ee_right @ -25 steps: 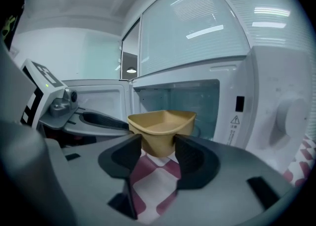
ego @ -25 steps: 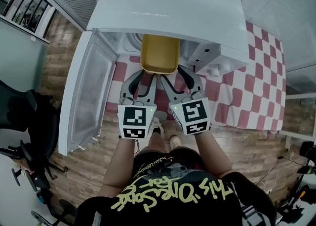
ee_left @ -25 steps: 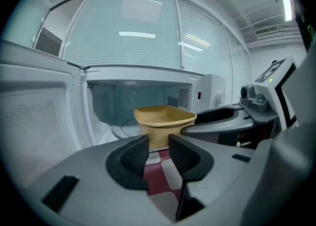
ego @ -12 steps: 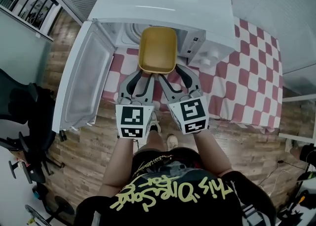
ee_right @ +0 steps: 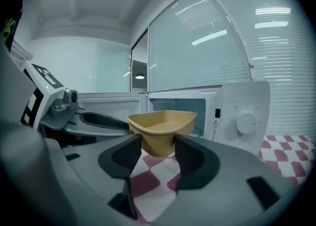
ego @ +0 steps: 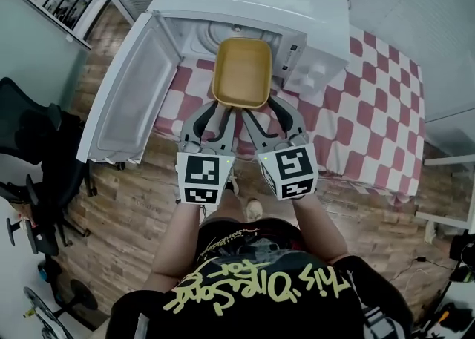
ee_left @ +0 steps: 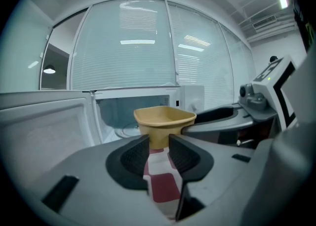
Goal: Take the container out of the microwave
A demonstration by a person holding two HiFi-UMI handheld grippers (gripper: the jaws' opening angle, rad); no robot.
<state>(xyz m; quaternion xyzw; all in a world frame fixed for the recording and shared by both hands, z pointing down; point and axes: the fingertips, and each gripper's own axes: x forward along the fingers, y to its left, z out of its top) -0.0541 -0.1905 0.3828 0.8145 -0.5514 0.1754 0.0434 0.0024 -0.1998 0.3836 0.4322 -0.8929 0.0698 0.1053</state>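
Grey jaws are met first: the left gripper and the right gripper are held side by side in front of the microwave, on the person's side of it; each pair of jaws is drawn in to roughly half its spread, and the near end of the yellow container is pinched between the pads, the left pair taking the left part of that end and the right pair the right part; the container is thus carried by both grippers, upright and apparently empty, just outside the microwave's open mouth and lifted clear of the red-and-white checked cloth on which the microwave stands; the door is swung wide at the microwave's left; farther in, the glass turntable is seen inside the microwave with nothing on it; the control dial is seen on the microwave's right panel. The removal itself is judged all but done, since the container lies wholly outside the microwave; what is judged to be left is a spot on the cloth in front of the microwave being chosen, the container being set down level and the jaws being released.
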